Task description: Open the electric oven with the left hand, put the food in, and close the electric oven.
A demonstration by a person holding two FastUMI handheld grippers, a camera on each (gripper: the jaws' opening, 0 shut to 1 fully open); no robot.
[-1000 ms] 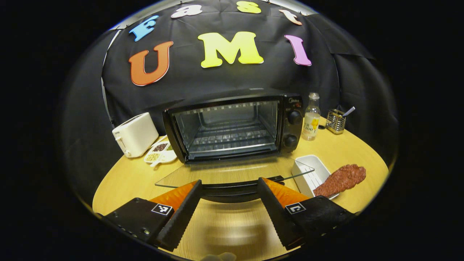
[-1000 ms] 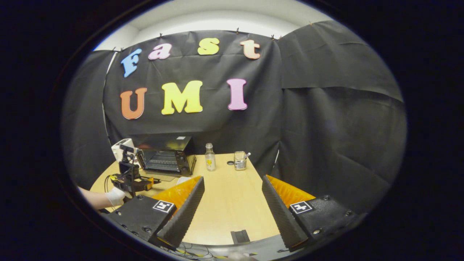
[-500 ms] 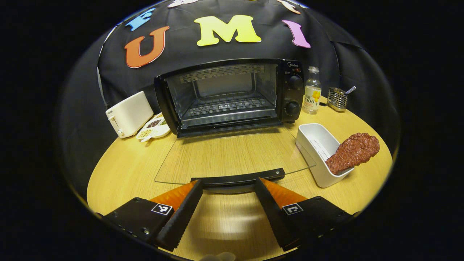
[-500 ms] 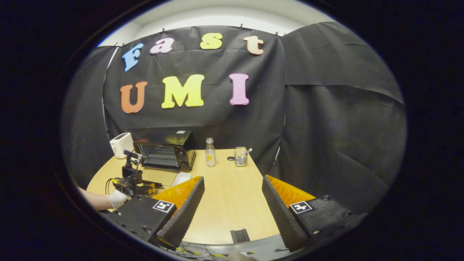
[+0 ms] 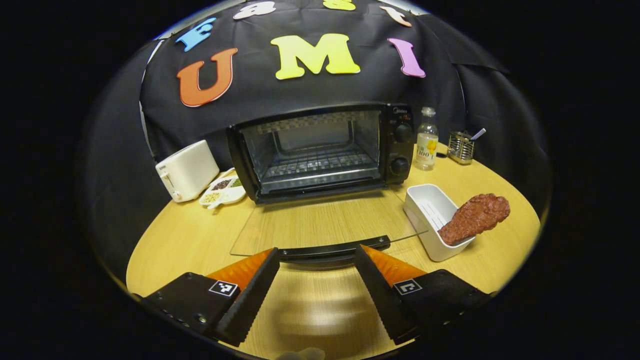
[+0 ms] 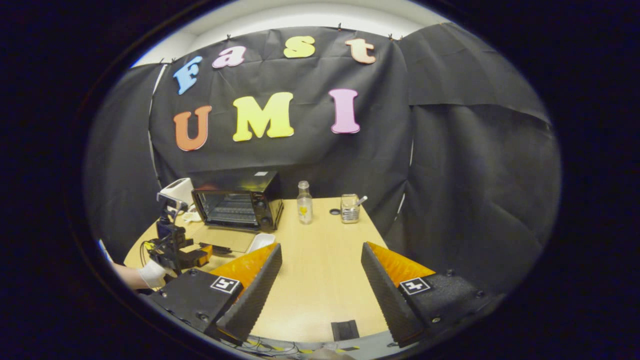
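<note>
On the surface (image 5: 190,240) the oven (image 5: 322,150) door (image 5: 325,225) lies flat open, ready for the meat (image 5: 475,217) in the white dish (image 5: 430,212). Both the left gripper (image 5: 316,285) and right gripper (image 6: 321,287) are wide open, holding nothing.

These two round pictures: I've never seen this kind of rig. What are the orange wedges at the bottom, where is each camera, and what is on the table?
No robot here: a person holds a two-finger gripper in each hand, with a fisheye camera riding on each. The orange wedges are that gripper's own fingers.

In the left gripper view, the left gripper is open and holds nothing, just short of the door handle of the electric oven, whose glass door lies folded down flat. Right of it, a white tray holds the brown food. There are also a toaster, a small dish, a bottle and a wire holder on the wooden table.

In the right gripper view, the right gripper is open and empty, farther back over the table; the person's gloved hand shows at left.
</note>
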